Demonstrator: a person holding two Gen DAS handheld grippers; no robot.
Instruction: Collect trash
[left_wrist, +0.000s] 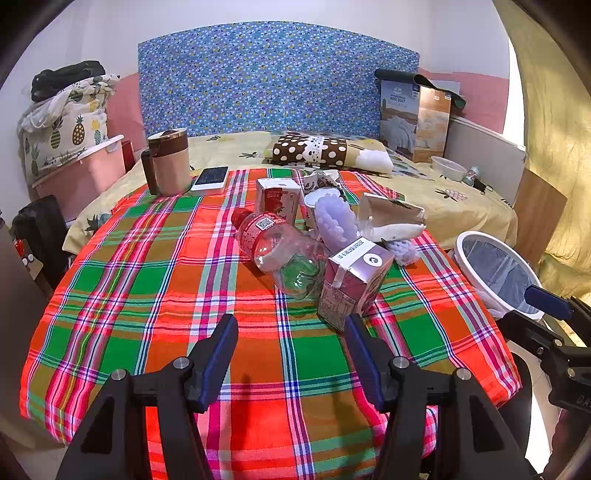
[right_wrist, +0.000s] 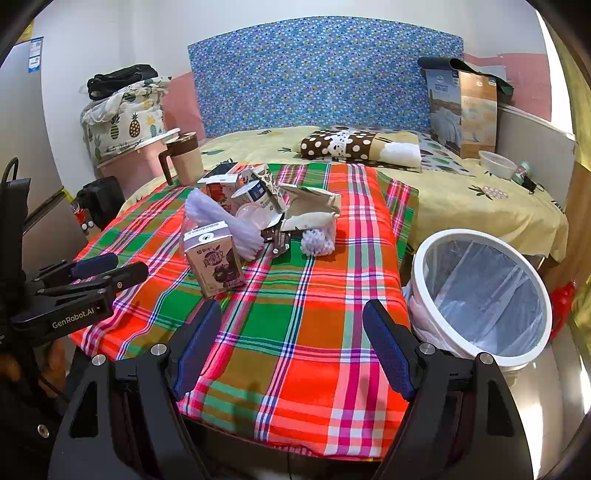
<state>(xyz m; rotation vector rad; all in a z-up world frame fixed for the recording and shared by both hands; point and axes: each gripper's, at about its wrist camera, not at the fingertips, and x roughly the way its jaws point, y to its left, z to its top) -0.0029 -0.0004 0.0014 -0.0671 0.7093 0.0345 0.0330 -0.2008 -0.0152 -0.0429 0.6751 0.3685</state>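
Observation:
Trash lies in a heap on the plaid tablecloth (left_wrist: 166, 280): a clear plastic bottle with a red label (left_wrist: 280, 251), a purple drink carton (left_wrist: 352, 282), a red carton (left_wrist: 277, 197), foam netting (left_wrist: 338, 221), a torn paper carton (left_wrist: 391, 218). My left gripper (left_wrist: 291, 325) is open and empty, just short of the purple carton. My right gripper (right_wrist: 291, 314) is open and empty over the cloth, with the purple carton (right_wrist: 214, 264) to its front left. A white-rimmed bin with a bag liner (right_wrist: 480, 291) stands right of the table. The left gripper also shows in the right wrist view (right_wrist: 110, 269).
A brown and beige lidded mug (left_wrist: 168, 162) and a phone (left_wrist: 210, 177) sit at the table's far left. A bed with a polka-dot pillow (left_wrist: 314, 149) lies behind. A pink storage box (left_wrist: 85, 173) stands at the left.

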